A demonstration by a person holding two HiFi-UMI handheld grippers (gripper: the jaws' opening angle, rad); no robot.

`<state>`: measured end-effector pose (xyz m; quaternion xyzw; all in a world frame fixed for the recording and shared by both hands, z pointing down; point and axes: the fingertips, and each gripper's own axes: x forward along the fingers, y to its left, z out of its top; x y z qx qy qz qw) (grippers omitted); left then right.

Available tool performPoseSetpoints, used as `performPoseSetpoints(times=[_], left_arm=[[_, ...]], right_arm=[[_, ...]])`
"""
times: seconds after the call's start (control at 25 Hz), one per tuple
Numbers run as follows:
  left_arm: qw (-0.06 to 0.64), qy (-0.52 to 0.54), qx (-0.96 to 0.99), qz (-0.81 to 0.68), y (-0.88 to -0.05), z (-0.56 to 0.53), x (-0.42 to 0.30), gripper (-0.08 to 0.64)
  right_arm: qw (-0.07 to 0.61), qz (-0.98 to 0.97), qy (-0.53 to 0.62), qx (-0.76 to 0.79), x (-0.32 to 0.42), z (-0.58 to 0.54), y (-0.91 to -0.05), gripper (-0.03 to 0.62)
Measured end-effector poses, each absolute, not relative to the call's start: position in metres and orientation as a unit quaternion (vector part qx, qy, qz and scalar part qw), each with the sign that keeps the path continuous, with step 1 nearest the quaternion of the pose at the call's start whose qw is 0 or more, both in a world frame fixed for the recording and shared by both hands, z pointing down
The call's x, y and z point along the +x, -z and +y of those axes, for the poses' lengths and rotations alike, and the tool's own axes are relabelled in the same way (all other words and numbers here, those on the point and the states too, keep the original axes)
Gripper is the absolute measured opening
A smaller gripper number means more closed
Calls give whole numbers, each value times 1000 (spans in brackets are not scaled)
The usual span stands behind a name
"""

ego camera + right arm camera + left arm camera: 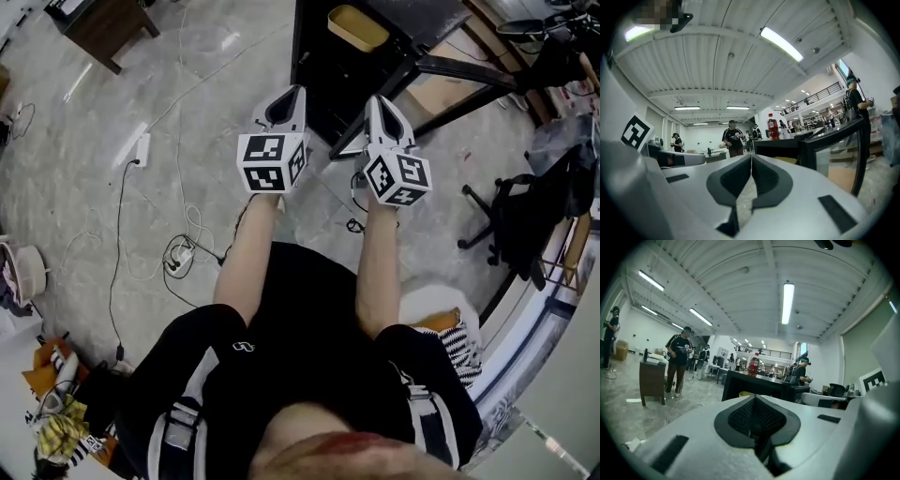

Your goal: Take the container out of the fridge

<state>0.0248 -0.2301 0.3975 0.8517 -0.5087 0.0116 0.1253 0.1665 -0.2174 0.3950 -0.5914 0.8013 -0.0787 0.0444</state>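
With the left tool (289, 96) and the right tool (376, 101) both closed tight on nothing, and the yellow container (357, 27) lying well ahead in the black unit (323, 66), I would step nearer, open one tool wide, and approach the container's rim level, not tilted.

No lettering, label or number can be read.
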Motion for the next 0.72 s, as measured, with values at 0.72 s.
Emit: performPoseSetpoints(times=[0.72], left_arm=[[134,-17,873,-469,-410,-389,32,9]], right_arm=[[-54,791,36,-608,146,-368,-408,12]])
